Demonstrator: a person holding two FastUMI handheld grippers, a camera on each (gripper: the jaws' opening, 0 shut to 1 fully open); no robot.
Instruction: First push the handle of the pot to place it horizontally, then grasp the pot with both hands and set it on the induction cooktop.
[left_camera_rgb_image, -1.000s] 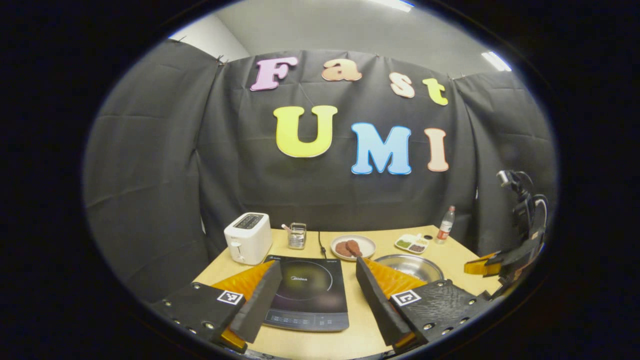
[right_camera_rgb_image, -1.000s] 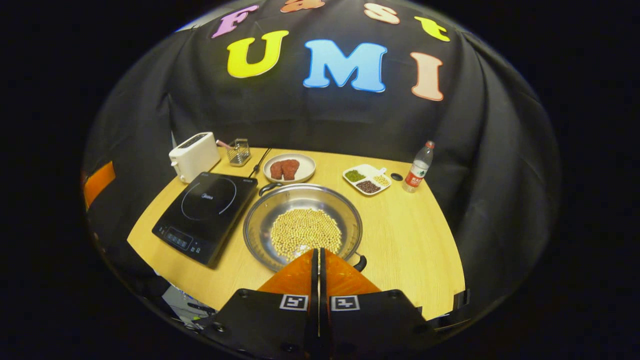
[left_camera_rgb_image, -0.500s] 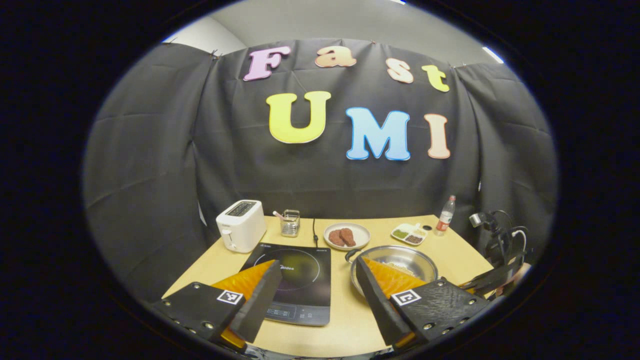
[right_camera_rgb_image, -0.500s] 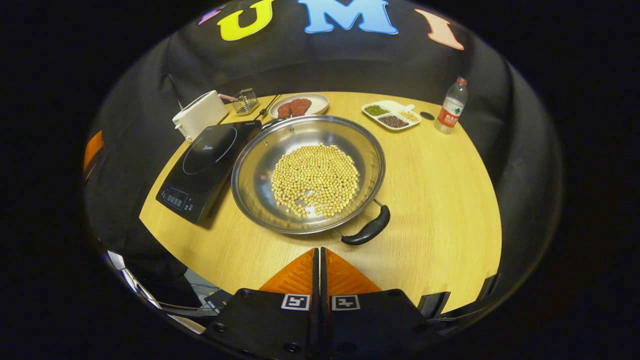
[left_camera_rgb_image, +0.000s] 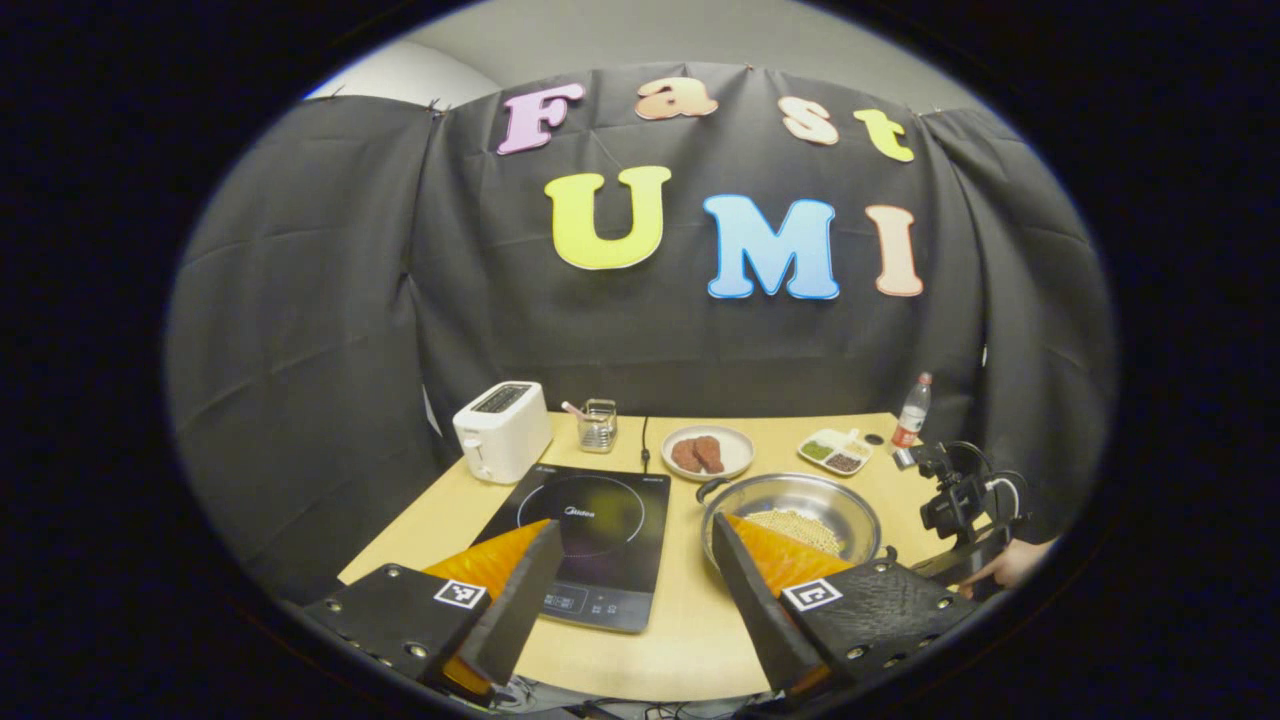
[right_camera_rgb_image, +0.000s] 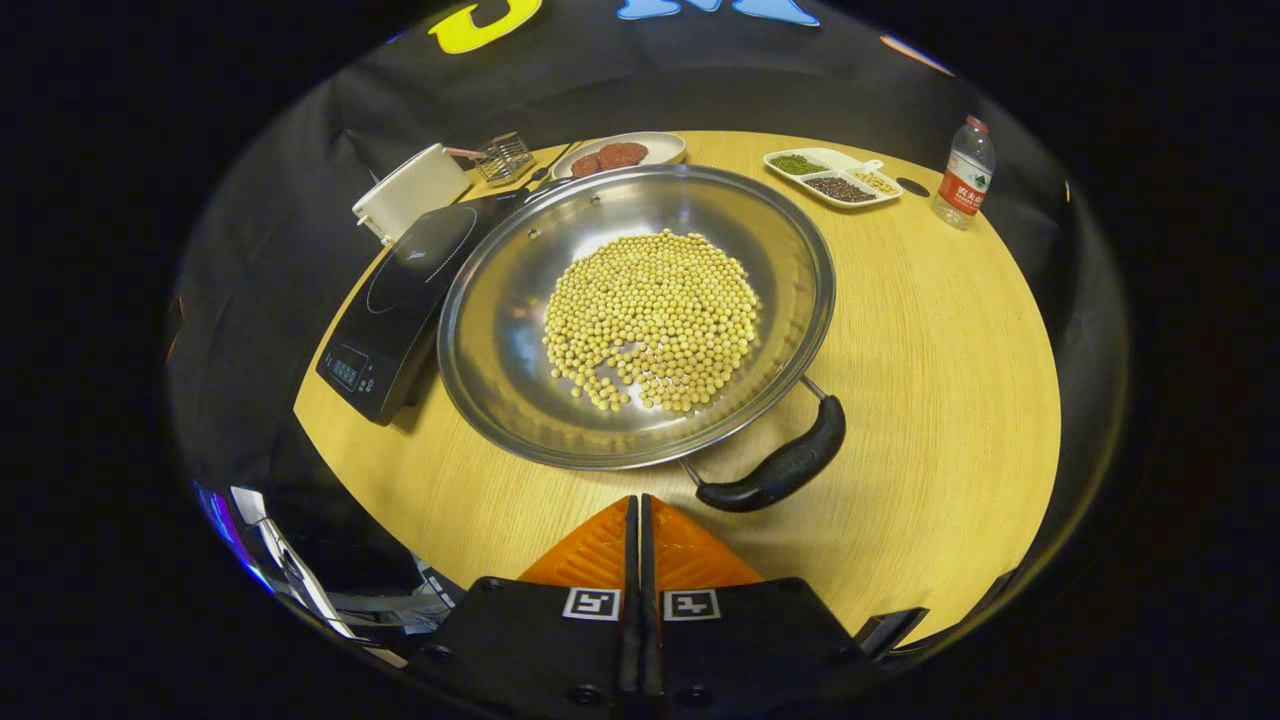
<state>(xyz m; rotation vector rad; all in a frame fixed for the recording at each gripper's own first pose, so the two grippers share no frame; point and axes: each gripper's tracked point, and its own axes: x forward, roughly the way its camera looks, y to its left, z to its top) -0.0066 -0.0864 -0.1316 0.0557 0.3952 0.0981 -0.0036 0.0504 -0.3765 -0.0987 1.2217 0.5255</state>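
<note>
A wide steel pot with yellow beans in it stands on the wooden table, right of the black induction cooktop. Its near black handle points toward the table's front right; the far handle points to the back left. My right gripper is shut on nothing, its tips just short and left of the near handle, not touching it. In the left gripper view, my left gripper is open and empty above the front edge, between the cooktop and the pot. The right gripper hangs beside the pot.
At the back stand a white toaster, a wire rack, a plate of meat, a divided dish of grains and a water bottle. A hand holds the right gripper. The table ends close in front.
My right gripper has come down and forward toward the pot's near handle, staying shut. The left gripper has drawn back and turned slightly, so more of the table shows.
</note>
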